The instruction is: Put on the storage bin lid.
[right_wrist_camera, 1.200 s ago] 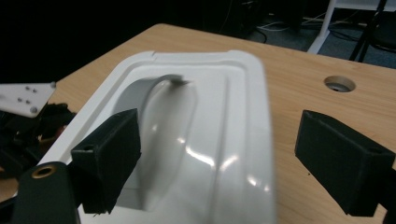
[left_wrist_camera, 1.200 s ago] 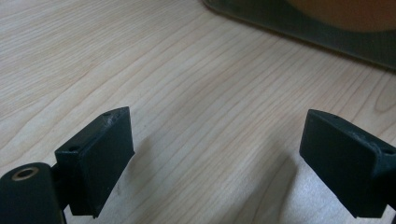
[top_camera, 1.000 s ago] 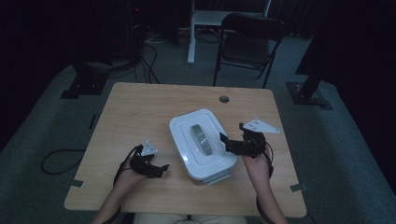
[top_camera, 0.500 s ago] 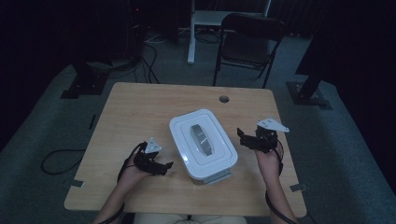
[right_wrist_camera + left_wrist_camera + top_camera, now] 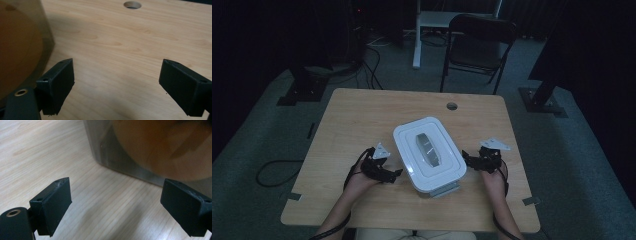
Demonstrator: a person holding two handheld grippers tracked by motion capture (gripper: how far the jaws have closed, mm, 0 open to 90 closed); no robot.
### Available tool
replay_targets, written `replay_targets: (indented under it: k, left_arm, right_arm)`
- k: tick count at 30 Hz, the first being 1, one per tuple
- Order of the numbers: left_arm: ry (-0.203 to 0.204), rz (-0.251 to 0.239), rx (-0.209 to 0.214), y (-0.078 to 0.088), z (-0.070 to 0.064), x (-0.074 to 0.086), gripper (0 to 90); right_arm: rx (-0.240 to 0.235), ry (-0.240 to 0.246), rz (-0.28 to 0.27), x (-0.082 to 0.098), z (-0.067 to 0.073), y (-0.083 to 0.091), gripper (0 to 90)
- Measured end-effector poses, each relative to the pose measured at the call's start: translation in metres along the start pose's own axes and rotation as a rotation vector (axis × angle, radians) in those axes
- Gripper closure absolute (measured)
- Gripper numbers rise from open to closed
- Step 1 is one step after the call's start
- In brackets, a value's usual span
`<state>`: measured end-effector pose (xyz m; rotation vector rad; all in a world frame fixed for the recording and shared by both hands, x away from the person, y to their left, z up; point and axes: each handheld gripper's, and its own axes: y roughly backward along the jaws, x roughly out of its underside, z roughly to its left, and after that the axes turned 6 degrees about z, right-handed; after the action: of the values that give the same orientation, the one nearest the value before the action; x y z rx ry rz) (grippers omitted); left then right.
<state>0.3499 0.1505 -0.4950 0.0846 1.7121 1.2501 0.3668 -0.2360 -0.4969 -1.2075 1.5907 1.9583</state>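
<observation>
A white lidded container with a clear window in its lid stands in the middle of the wooden table. Its see-through wall shows something brown inside. My left gripper rests low on the table just left of the container, jaws wide apart with nothing between them. On the container's right side, my right gripper sits close to the wall, open over bare wood.
A round cable hole lies in the table beyond the container. A folding chair stands behind the far edge. Dark stands and cables occupy the floor at both sides.
My right gripper has come down and toward the near edge beside the container. The left gripper has edged slightly toward the container.
</observation>
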Motion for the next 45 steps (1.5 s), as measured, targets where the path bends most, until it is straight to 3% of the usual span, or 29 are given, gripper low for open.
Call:
replay_targets:
  k: [5, 15, 26, 33, 37, 41, 45]
  left_arm:
    - [-0.012, 0.004, 0.008, -0.004, -0.002, -0.008, 10.5]
    - [-0.048, 0.042, -0.018, -0.008, 0.001, -0.018, 10.4]
    - [-0.073, 0.065, -0.041, -0.017, 0.002, -0.034, 10.5]
    - [-0.047, 0.051, -0.038, -0.015, 0.008, -0.031, 10.5]
    - [-0.036, 0.048, -0.044, -0.013, 0.011, -0.027, 10.5]
    - [-0.025, 0.036, -0.04, -0.009, 0.013, -0.023, 10.4]
    - [-0.005, 0.017, -0.037, 0.0, 0.015, -0.016, 10.5]
  right_arm:
    - [-0.017, 0.033, 0.02, 0.005, 0.009, -0.004, 12.4]
    - [-0.081, 0.092, 0.034, 0.009, 0.023, -0.006, 13.8]
    - [-0.144, 0.049, 0.039, 0.02, 0.023, 0.001, 14.3]
    - [-0.12, 0.06, 0.032, 0.025, 0.035, 0.007, 15.4]
    - [-0.149, 0.062, 0.041, 0.028, 0.041, 0.007, 15.4]
    - [-0.146, 0.094, 0.063, 0.029, 0.046, 0.005, 13.5]
    - [-0.155, 0.091, 0.067, 0.028, 0.044, 0.004, 12.7]
